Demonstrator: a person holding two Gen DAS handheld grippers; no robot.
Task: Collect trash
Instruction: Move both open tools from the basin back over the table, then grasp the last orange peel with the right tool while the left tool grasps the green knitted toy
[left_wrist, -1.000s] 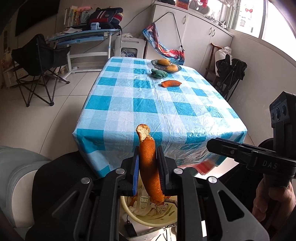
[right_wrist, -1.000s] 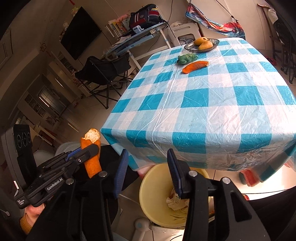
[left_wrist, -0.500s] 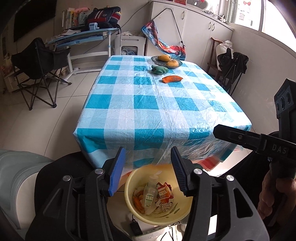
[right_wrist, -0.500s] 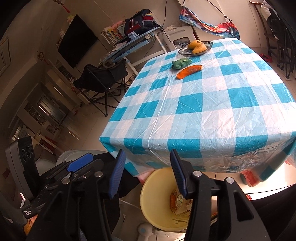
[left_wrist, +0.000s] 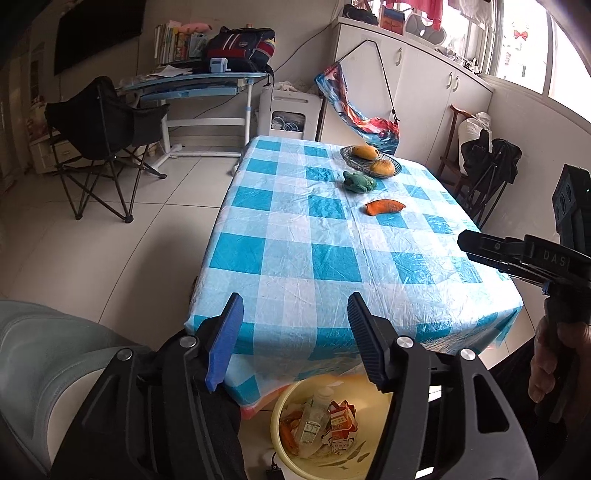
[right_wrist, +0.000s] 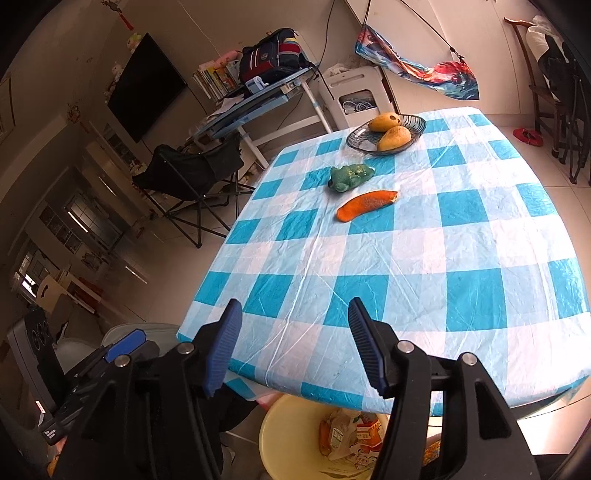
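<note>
An orange peel (left_wrist: 384, 206) lies on the blue checked tablecloth (left_wrist: 332, 258) toward the far right; it also shows in the right wrist view (right_wrist: 367, 204). A yellow bin (left_wrist: 373, 391) on the floor below the table's near edge holds a plastic bottle, a carton and orange peel; it also shows in the right wrist view (right_wrist: 280, 439). My left gripper (left_wrist: 293, 339) is open and empty above the bin, at the table's near edge. My right gripper (right_wrist: 293, 343) is open and empty over the near edge.
A green frog toy (right_wrist: 349, 176) and a dish with two mangoes (right_wrist: 386, 132) sit at the table's far end. A black folding chair (left_wrist: 99, 136) and a desk (left_wrist: 192, 85) stand to the left. A dark chair (left_wrist: 487, 166) stands right of the table.
My left gripper opened and let the orange peel fall into the bin. Both grippers then rose and moved forward toward the table.
</note>
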